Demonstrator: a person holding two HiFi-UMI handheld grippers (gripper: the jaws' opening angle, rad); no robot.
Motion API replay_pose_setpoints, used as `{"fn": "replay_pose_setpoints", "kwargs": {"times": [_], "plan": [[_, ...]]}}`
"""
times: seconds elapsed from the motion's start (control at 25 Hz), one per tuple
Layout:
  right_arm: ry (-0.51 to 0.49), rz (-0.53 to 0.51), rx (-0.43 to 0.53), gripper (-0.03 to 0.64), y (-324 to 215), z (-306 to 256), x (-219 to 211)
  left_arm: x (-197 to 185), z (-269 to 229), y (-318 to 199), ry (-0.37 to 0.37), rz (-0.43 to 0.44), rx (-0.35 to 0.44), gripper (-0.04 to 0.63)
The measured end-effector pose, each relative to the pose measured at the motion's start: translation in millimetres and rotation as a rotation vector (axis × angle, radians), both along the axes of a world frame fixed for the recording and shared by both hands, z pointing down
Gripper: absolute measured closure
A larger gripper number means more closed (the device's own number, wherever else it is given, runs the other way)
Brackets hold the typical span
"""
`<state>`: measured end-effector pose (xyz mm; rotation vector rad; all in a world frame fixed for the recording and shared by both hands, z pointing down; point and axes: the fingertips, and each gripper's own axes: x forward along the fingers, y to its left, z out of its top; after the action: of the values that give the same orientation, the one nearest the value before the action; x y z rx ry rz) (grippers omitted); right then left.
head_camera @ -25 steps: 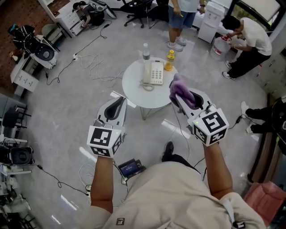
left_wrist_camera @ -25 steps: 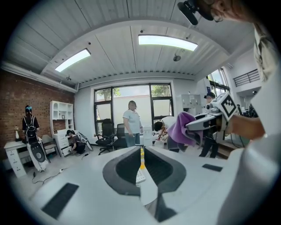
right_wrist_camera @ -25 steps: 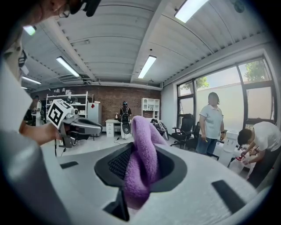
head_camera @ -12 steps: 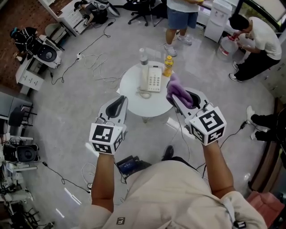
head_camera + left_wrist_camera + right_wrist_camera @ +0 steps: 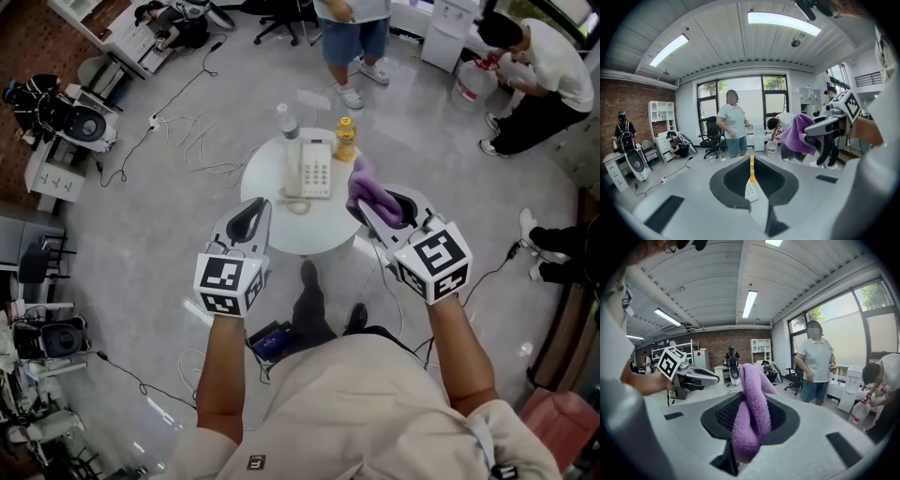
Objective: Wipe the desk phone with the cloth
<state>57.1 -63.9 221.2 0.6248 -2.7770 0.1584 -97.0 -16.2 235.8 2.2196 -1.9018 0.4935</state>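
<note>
The white desk phone [image 5: 312,171] lies flat in the middle of a small round white tabletop [image 5: 272,225]. Its handset is on the left side and its buttons are on the right. The buttons are too small to read. A curly cord [image 5: 298,204] loops by the phone's near end.

A clear water bottle [image 5: 288,122] stands just behind the phone on the left. A yellow bottle [image 5: 345,141] stands behind it on the right. Their labels are too small to read.

The purple cloth [image 5: 373,192] is not on the phone. It is pinched in the right hand-held gripper [image 5: 367,204], and the fluffy cloth bunches up out of the jaws. From the head view, this gripper is by the right edge of the tabletop, near the phone but apart from it.

The left hand-held gripper [image 5: 249,217] is clenched with nothing in it. Its jaws meet, and its tip shows over the near left edge of the tabletop.

Each gripper has a cube [image 5: 228,284] at the back with black and white square patterns, not letters.

The floor [image 5: 141,234] is grey and shiny, with cables [image 5: 192,131] lying on it. Past the tabletop a person in blue shorts [image 5: 352,28] stands. Another person in a white shirt [image 5: 539,66] bends over a big water jug [image 5: 469,84].
</note>
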Motion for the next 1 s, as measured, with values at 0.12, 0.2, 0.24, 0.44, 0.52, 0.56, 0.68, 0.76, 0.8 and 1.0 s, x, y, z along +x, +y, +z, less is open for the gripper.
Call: {"fn": "replay_pose_setpoints", "kwargs": {"times": [0.12,0.2,0.24,0.44,0.52,0.56,0.68,0.76,0.8,1.0], "plan": [[0.019,0.034,0.003,0.526,-16.6,10.7,-8.8,-9.9,25.2,-28.9,0.002,0.031,-0.018,0.571],[0.034,0.057,-0.007,0.526,-26.7,18.1,-12.3,-15.8,42.9,-51.3,0.004,0.051,-0.037,0.571],[0.045,0.064,-0.013,0.526,-31.2,21.9,-14.1,-19.2,50.6,-63.1,0.006,0.059,-0.046,0.571],[0.092,0.094,-0.052,0.526,-55.1,49.2,-25.9,-41.1,92.7,-112.1,0.022,0.047,-0.093,0.571],[0.102,0.108,-0.077,0.526,-64.1,65.8,-32.9,-51.1,116.1,-127.1,0.026,0.042,-0.121,0.571],[0.107,0.111,-0.087,0.526,-67.9,74.0,-37.1,-56.4,127.8,-133.7,0.028,0.039,-0.136,0.571],[0.123,0.120,-0.107,0.526,-76.2,92.1,-46.4,-69.8,158.9,-149.0,0.029,0.031,-0.177,0.571],[0.127,0.131,-0.118,0.526,-82.5,100.6,-48.4,-75.3,177.3,-158.8,0.026,0.026,-0.201,0.571],[0.130,0.137,-0.124,0.526,-86.0,105.4,-48.8,-77.7,186.2,-163.7,0.024,0.024,-0.213,0.571],[0.142,0.168,-0.153,0.526,-100.0,130.2,-51.4,-88.0,230.6,-184.4,0.014,0.016,-0.271,0.571]]}}
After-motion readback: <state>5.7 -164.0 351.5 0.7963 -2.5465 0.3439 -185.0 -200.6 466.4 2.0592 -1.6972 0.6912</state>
